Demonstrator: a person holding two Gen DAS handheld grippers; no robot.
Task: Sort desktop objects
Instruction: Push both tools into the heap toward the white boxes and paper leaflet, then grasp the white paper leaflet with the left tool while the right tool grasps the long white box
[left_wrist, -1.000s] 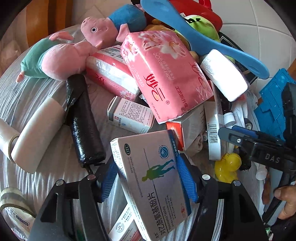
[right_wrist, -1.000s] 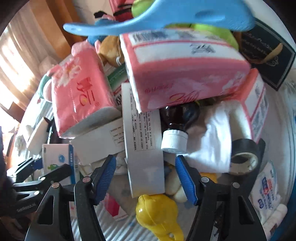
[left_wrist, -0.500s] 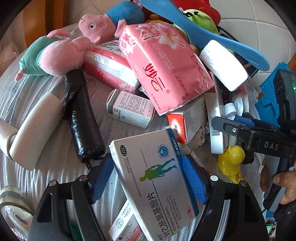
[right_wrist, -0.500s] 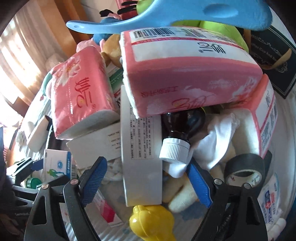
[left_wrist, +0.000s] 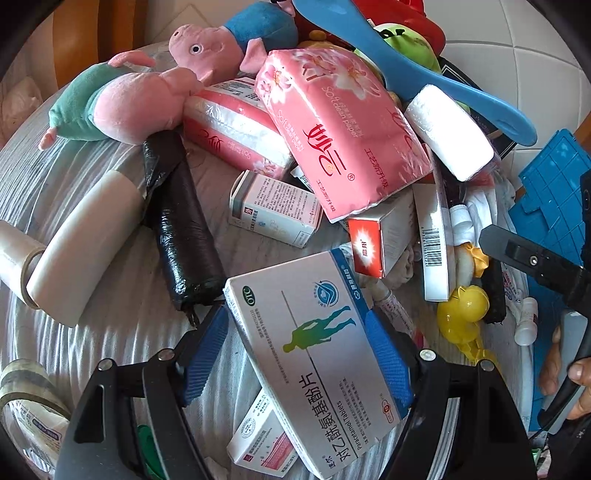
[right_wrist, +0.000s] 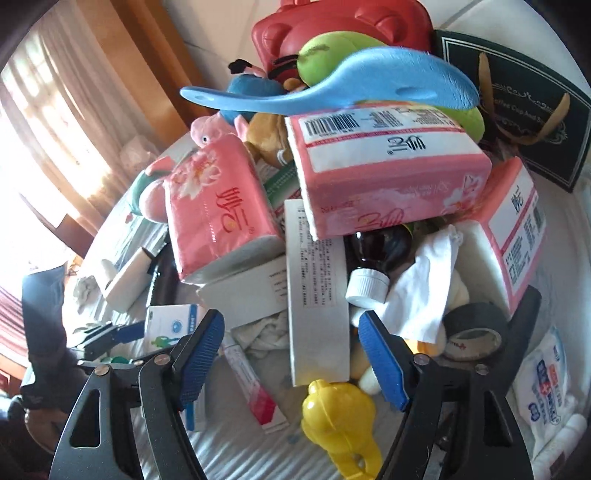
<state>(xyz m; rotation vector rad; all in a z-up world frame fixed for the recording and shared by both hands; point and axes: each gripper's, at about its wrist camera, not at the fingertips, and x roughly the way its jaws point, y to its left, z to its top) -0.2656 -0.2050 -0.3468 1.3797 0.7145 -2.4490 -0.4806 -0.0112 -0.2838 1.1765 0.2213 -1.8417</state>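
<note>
While the left gripper (left_wrist: 295, 317) hangs over the near edge of the heap, its jaws have just been opening, and the grey paracetamol box (left_wrist: 314, 332) lies loose between them: bare cloth shows between the left pad and the box, though the right pad sits very close against its blue edge. That box rests tilted on a small pink-and-white carton (left_wrist: 258, 439), so a careless withdrawal could, I judge, catch that near edge and drag or tip it off its perch. The right gripper (right_wrist: 291, 319) is also unclenched, its jaws having just been closing, with the lower end of a long white box (right_wrist: 317, 295) and a yellow toy duck (right_wrist: 336, 417) between them and neither pad touching anything. The greater risk lies here: the long white box runs up under a pink tissue pack (right_wrist: 384, 184), which in turn carries a blue plastic scoop (right_wrist: 332, 88), so pulling the box out would probably unsettle both. A brown bottle (right_wrist: 369, 284) with a white cap lies just beside the box (its neck points toward the right pad) and could be nipped along with it or rolled loose. A white cloth (right_wrist: 421, 291) drapes near that pad too and might snag. Most of the sorting looks undone.
</note>
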